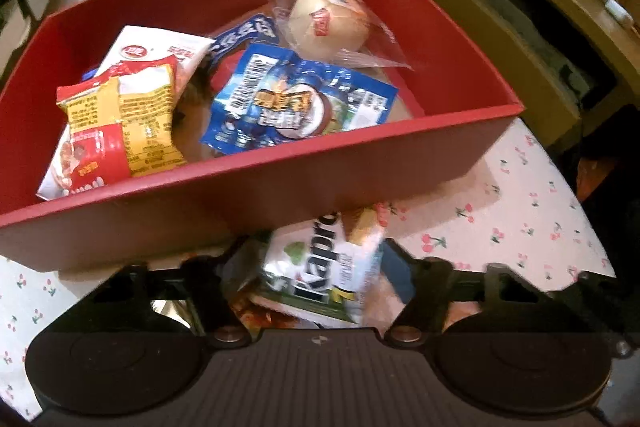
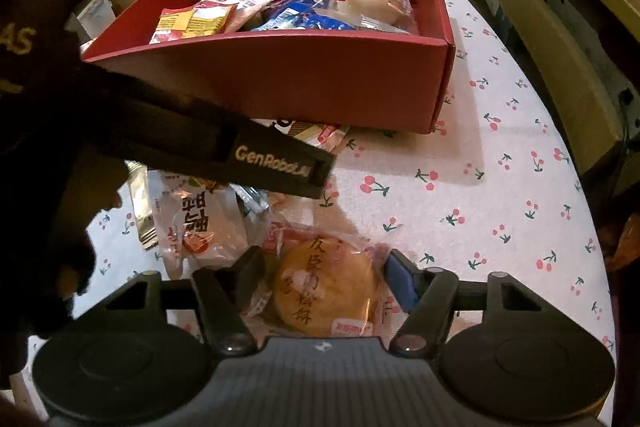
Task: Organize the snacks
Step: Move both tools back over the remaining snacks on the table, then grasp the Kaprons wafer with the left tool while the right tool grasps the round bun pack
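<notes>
Red box (image 1: 280, 179): on the cherry-print surface (image 1: 500, 223), long axis running left to right, open top up; several snack packets inside.
Left claw (image 1: 320, 267): pinching a white-green "Kapro" packet (image 1: 332, 263), its lettering running upward toward the box wall, just in front of the box.
Right claw (image 2: 326, 283): closed against a round wrapped pastry (image 2: 326, 287) lying flat on the surface.
Right view only: the left claw's black finger (image 2: 280, 163) crossing over loose packets (image 2: 200, 223).
Left view only: the box's contents from above, a blue packet (image 1: 296, 103) in the middle.
</notes>
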`<action>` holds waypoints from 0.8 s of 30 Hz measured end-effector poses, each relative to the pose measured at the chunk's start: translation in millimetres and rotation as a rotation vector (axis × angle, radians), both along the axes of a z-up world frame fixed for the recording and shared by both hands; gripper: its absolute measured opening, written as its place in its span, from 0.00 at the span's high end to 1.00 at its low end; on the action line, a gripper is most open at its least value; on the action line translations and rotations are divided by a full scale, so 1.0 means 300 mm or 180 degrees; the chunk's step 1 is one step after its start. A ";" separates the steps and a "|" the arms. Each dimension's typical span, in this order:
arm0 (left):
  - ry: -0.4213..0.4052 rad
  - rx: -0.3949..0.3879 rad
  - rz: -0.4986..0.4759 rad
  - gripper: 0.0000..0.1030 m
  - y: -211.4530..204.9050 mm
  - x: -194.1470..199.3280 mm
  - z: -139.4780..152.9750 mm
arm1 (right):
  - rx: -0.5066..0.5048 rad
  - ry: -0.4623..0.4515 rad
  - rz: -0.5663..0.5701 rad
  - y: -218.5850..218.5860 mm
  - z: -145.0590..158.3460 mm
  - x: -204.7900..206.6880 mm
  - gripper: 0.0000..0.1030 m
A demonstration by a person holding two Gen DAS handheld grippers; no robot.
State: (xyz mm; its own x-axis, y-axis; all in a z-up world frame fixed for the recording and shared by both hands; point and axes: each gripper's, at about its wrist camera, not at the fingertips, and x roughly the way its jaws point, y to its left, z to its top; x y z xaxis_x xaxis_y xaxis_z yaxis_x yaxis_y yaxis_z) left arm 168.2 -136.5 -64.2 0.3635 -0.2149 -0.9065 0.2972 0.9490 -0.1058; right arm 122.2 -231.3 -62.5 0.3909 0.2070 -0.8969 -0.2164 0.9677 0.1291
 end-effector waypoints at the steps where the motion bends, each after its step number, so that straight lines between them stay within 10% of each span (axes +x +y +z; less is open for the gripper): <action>1: 0.0011 -0.0005 0.0004 0.34 0.002 -0.007 0.002 | -0.0001 -0.0003 0.0000 -0.004 0.002 -0.003 0.20; 24: 0.0170 0.0006 -0.0110 0.29 0.063 -0.150 0.025 | 0.0034 0.0026 0.0023 -0.072 0.027 -0.096 0.24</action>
State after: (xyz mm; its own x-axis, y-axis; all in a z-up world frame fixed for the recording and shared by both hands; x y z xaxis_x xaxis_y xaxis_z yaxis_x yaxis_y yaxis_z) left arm 123.3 -117.5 -56.7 0.3069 -0.2247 -0.9248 0.3236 0.9385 -0.1206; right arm 93.4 -253.0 -54.4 0.3821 0.2192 -0.8977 -0.2221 0.9648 0.1410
